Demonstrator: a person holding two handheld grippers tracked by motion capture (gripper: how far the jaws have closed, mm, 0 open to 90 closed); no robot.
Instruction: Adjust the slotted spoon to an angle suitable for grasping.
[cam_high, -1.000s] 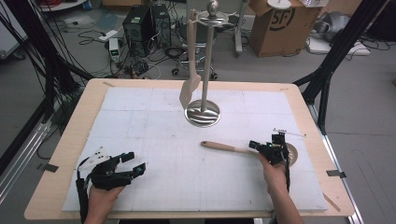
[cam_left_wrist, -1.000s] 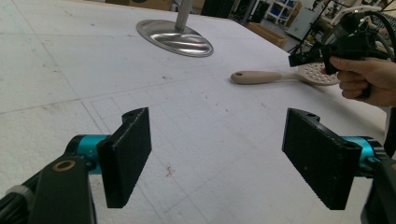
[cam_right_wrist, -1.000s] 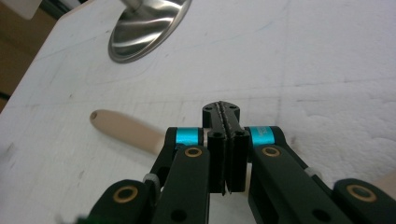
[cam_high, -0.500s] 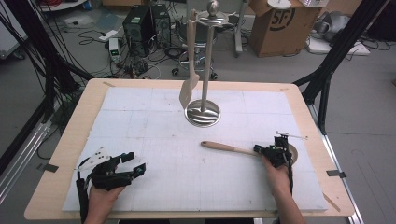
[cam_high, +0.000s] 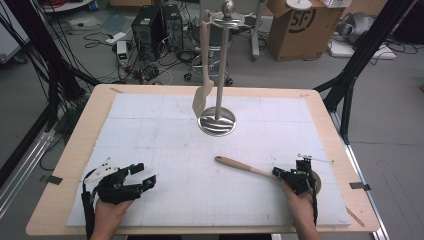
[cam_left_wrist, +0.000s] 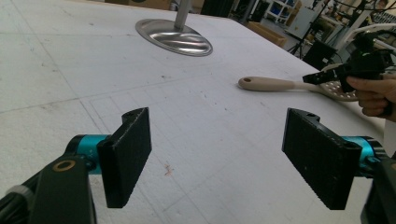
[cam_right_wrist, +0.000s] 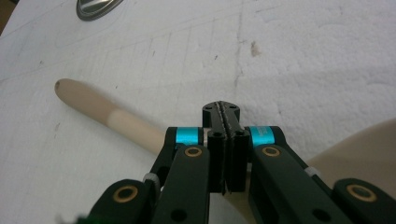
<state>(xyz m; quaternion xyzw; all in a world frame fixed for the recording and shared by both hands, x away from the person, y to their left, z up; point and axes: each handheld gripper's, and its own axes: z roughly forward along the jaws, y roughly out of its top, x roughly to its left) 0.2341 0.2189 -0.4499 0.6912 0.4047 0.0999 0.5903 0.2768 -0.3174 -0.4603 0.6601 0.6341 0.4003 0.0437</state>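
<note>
The left hand-held gripper (cam_high: 141, 176) rests low near the front edge in the left hand (cam_high: 107, 212) with its jaws spread wide, while the right hand-held gripper (cam_high: 276, 173) points leftward, jaws pressed fully together

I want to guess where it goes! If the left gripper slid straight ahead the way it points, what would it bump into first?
Probably nothing soon: the open left gripper faces bare white board. The spoon handle lies right of that line, though depth is unclear.

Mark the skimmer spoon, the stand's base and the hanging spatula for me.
skimmer spoon (cam_high: 240, 164): high view, on its wooden handle.
stand's base (cam_high: 217, 123): high view, on the round metal foot.
hanging spatula (cam_high: 201, 98): high view, on its flat blade.
</note>
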